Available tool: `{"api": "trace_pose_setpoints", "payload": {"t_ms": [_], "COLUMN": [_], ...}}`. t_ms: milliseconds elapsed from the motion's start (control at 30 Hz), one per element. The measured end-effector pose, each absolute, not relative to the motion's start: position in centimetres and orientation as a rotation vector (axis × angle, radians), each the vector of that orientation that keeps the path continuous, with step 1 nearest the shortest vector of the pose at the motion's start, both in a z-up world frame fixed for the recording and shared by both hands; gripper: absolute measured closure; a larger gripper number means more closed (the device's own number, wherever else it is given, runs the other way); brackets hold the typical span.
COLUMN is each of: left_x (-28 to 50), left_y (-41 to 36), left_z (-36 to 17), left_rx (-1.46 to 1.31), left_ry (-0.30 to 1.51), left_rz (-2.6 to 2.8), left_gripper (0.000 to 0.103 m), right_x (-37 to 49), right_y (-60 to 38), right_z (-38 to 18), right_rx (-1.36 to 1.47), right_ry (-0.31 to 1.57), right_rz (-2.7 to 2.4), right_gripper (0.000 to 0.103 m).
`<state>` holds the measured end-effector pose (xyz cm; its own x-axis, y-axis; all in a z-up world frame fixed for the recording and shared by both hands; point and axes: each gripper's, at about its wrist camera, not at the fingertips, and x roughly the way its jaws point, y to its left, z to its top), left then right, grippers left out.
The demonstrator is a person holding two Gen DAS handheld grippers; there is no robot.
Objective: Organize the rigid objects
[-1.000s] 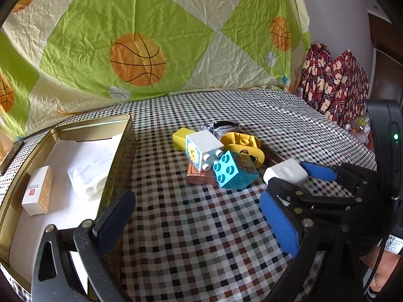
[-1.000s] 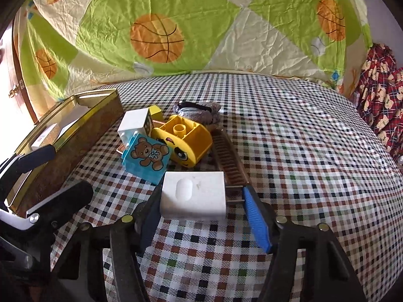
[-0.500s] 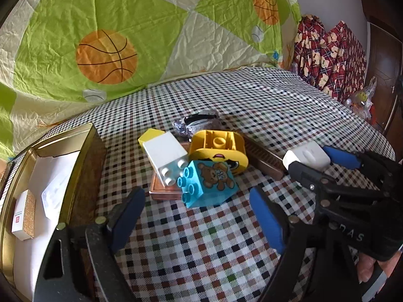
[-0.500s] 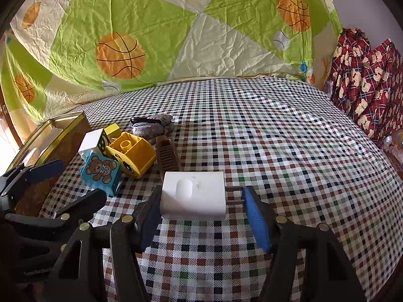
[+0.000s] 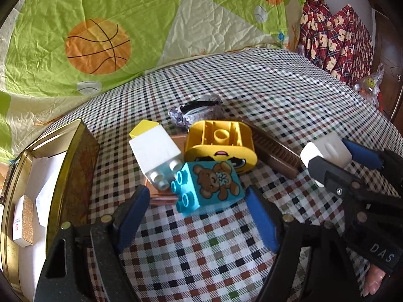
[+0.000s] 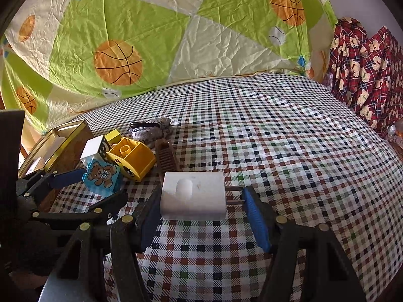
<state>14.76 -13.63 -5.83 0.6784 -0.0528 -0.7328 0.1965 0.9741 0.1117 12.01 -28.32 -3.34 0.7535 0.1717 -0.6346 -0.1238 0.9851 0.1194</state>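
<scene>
Checked cloth covers the table (image 6: 289,136); right gripper (image 6: 201,209) clamps a smooth white plug (image 6: 194,195), left gripper (image 5: 196,209) spread wide before a studded turquoise brick (image 5: 209,186).

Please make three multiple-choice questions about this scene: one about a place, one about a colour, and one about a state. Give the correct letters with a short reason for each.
1. Where is the gold tin relative to the toy blocks, in the left wrist view?
A. to their left
B. to their right
C. on top of them

2. What colour is the teddy bear block?
A. red
B. light blue
C. green

3. What is the state of the right gripper?
A. open and empty
B. holding the white charger plug
C. holding a yellow block

Answers: 1 A, the tin is at the left edge. 2 B, its sides and studs are light blue. 3 B, the plug sits between its fingers.
</scene>
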Motion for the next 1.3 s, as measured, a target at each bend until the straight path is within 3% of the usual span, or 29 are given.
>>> {"api": "trace_pose_setpoints", "payload": {"t_ms": [33, 167, 1300], "left_x": [14.9, 14.5, 9.1], "left_y": [-13.5, -13.0, -6.2], "left_z": [-5.8, -5.4, -3.6], "left_rx": [0.180, 0.149, -0.107], "left_ry": [0.816, 0.790, 0.621], "left_rz": [-0.144, -0.172, -0.159], "left_gripper": [0.026, 0.053, 0.053], "right_x": [12.0, 12.0, 10.2], "right_y": [-28.3, -28.2, -27.1], "right_z": [-3.4, -3.4, -2.6], "right_rx": [0.071, 0.063, 0.001], "right_ry": [0.701, 0.703, 0.599], "right_rz": [0.163, 0.170, 0.195], "right_gripper": [0.038, 0.038, 0.038]}}
